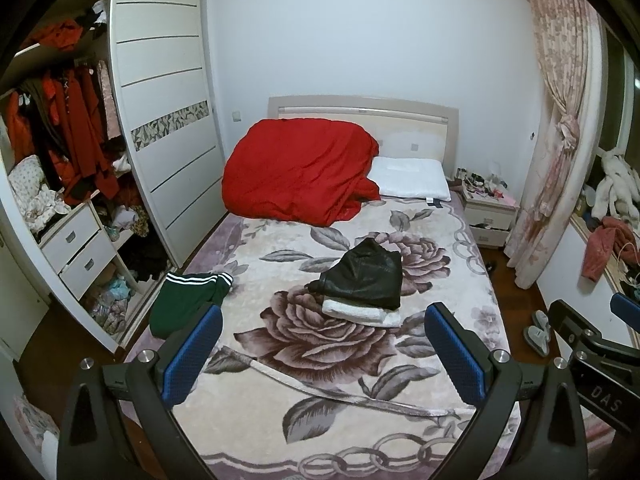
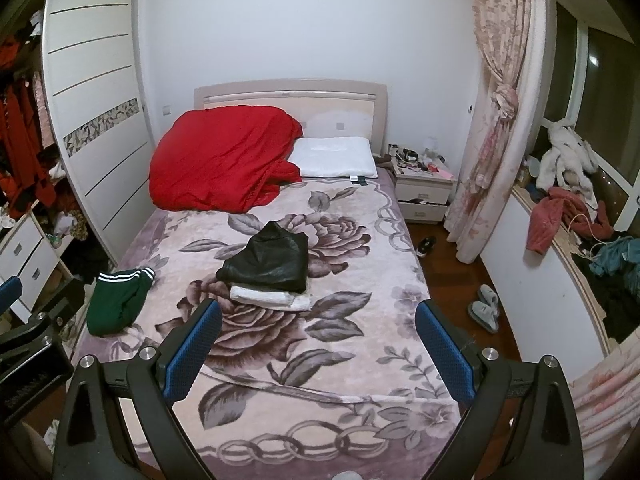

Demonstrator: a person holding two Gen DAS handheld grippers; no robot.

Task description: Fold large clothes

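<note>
On the bed (image 1: pixel 280 420) a black garment (image 1: pixel 362 276) and a white one (image 1: pixel 360 312) lie folded in a stack; the green garment (image 1: pixel 184 304) beside them seems unfolded. Left gripper (image 1: pixel 324 354) and right gripper (image 2: pixel 318 350) hover wide, empty.

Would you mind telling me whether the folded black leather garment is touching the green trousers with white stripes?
Apart. The right wrist view shows bare floral blanket between the black leather garment and the green trousers.

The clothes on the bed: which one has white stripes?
The green garment at the bed's left edge, with white stripes across its top band. The black leather piece and the folded white one beneath it are plain.
</note>
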